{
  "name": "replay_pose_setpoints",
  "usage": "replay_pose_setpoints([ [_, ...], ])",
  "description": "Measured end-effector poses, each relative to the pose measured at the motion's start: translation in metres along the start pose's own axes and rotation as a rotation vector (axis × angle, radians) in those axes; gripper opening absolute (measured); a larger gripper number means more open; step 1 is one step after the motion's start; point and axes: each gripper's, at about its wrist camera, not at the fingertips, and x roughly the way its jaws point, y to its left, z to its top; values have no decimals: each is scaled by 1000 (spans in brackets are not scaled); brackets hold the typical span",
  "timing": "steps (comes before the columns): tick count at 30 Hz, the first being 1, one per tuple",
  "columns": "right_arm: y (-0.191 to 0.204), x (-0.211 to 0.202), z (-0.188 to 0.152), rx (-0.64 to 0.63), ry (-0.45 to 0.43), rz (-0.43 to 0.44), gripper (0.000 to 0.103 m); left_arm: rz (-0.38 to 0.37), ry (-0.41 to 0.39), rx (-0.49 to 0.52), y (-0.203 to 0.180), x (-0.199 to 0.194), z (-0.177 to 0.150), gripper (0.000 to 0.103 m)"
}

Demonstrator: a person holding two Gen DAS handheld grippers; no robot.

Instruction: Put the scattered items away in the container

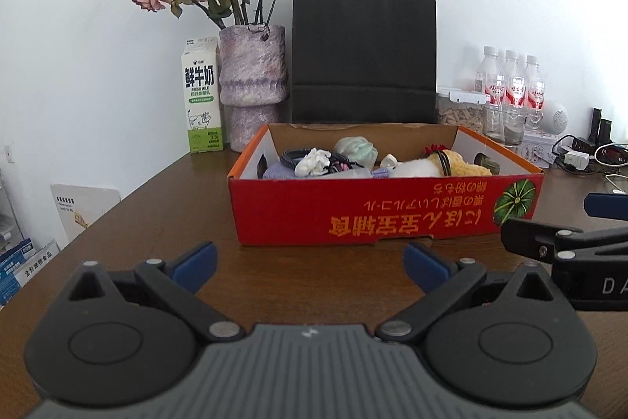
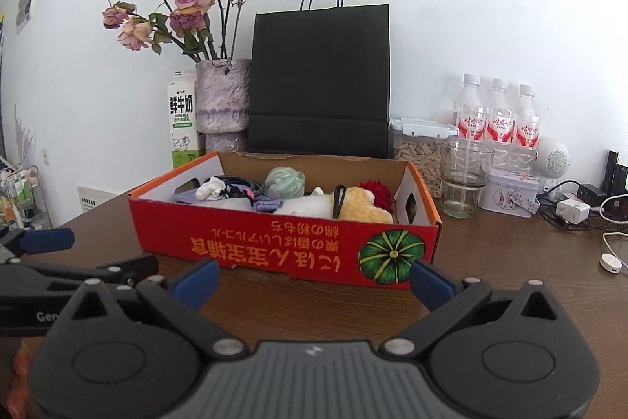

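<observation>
The red box [image 1: 386,207] lay broadside, its orange print upside down; behind it a carton [image 1: 202,97] read "FRESH MILK" (both tools [image 1: 310,264] [image 2: 314,281] gaped wide, empty).

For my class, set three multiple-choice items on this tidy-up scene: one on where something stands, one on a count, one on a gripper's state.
1. The black paper bag stands:
A. behind the red box
B. inside it
C. left of the milk carton

2. Water bottles by the wall:
A. two
B. three
C. five

3. The left gripper is:
A. shut on a sock
B. shut, empty
C. open, empty

Answers: 1 A, the bag rises beyond the box's far wall. 2 B, three white caps show. 3 C, its blue pads sit wide apart over bare table.
</observation>
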Motion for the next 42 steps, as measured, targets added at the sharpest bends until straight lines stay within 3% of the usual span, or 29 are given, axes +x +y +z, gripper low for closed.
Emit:
replay_pose_setpoints([
  [9,4,-33,-14,21,64,0,103,64,-16,12,-7,-36,-19,103],
  [42,5,-26,-21,15,98,-1,103,56,25,26,-5,-28,-21,103],
])
